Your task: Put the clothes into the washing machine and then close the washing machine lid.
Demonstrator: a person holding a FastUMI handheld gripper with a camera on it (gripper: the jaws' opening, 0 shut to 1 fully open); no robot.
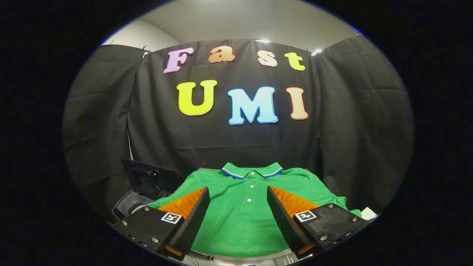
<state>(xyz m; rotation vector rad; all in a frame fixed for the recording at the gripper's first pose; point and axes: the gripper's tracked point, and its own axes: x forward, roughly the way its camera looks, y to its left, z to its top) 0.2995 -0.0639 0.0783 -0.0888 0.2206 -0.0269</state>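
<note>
A green polo shirt with a blue-and-white trimmed collar and white buttons lies spread flat just ahead of and below my fingers. My gripper hovers over the shirt's chest, open wide, with the button placket showing between the two fingers and nothing held. To the left of the shirt stands the washing machine, its dark lid raised upright behind the opening. The left finger hides part of the machine's rim and the shirt's left sleeve.
The booth's black cloth wall hangs close behind the shirt and the machine. A small white object peeks out past the shirt's right sleeve. A curved pale edge of the surface under the shirt shows beneath the fingers.
</note>
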